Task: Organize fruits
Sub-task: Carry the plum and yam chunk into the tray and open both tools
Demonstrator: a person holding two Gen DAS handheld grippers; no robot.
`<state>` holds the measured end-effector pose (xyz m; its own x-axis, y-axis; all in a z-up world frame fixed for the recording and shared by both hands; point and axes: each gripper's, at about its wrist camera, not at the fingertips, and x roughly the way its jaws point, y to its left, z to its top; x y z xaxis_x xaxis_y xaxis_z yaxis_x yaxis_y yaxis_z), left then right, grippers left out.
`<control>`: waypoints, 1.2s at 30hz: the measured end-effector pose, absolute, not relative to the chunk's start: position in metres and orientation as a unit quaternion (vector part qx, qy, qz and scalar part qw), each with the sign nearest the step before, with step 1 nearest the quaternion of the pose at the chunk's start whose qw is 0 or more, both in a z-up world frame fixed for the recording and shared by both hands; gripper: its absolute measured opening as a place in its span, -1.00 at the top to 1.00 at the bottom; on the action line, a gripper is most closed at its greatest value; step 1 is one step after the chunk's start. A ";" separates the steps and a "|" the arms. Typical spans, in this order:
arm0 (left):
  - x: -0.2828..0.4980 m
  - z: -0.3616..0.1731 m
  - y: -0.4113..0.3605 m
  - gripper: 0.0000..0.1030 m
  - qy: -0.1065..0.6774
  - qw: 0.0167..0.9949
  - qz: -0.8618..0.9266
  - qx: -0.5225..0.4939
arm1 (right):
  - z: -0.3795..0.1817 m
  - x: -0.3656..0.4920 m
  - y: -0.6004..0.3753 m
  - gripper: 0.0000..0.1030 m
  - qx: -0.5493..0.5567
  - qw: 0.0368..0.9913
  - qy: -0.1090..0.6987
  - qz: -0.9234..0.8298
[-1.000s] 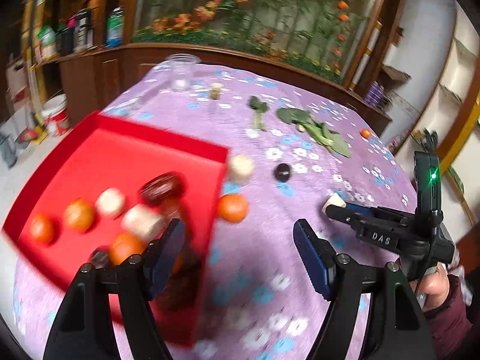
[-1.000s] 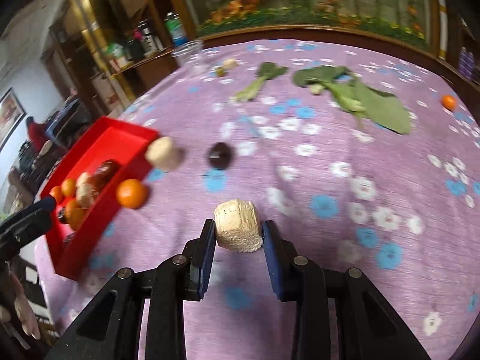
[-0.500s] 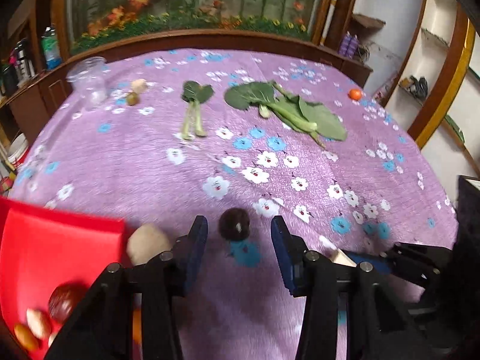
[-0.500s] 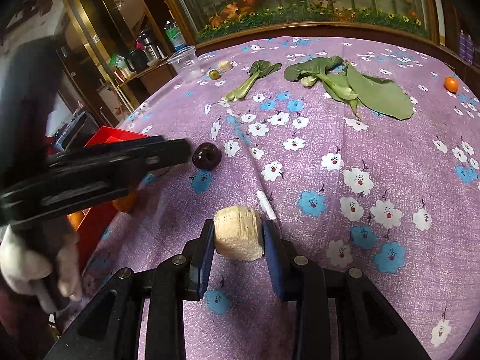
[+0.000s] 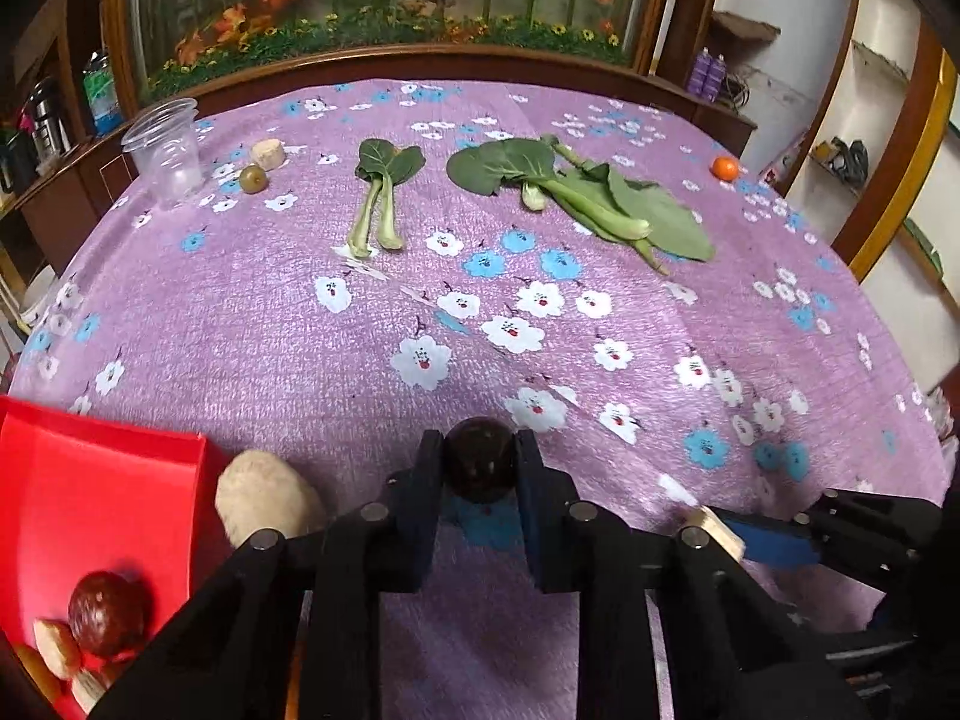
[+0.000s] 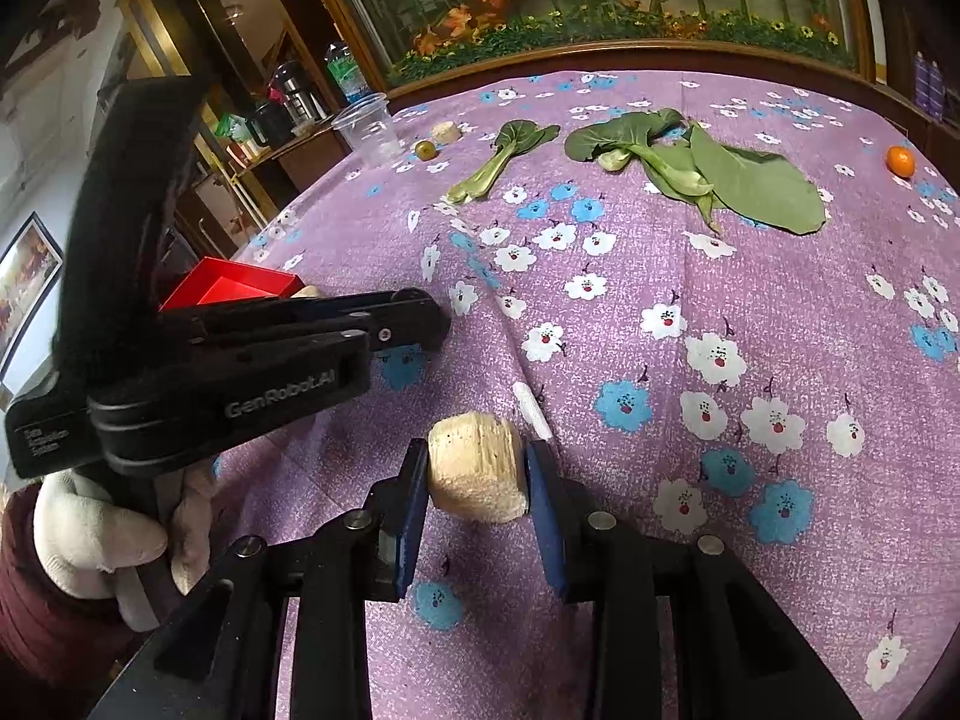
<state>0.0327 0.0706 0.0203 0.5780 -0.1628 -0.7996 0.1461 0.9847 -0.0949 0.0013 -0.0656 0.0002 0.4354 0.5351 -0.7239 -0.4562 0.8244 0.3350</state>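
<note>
**A:** How far along am I?

**B:** Partway. The red tray [image 5: 90, 480], down-left of my left gripper [image 5: 480, 468], already holds a few fruits.

**A:** And the tongs?

**B:** The left has just been closing and now pinches the dark round fruit [image 5: 480, 459]. My right gripper [image 6: 477, 474] clamps the pale chunk [image 6: 477, 468].

**A:** What's left?

**B:** Both need traying, I reckon. Then 1 tan piece [image 5: 264, 501] beside the left finger, and far ahead the orange [image 5: 724, 168] and green fruit [image 5: 253, 178].

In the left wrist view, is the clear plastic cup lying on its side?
No. The clear plastic cup stands upright, mouth up, at the far left of the purple floral tablecloth, beside a small green fruit.
</note>
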 end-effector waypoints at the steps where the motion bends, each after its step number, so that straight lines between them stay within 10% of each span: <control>1: 0.029 0.022 0.071 0.58 0.450 0.889 -0.088 -0.013 | 0.000 0.001 -0.066 0.33 0.044 0.846 0.443 0.294; 36: -0.150 0.083 0.271 0.56 0.348 0.922 0.120 -0.123 | 0.106 -0.062 0.068 0.33 -0.025 0.843 0.393 0.366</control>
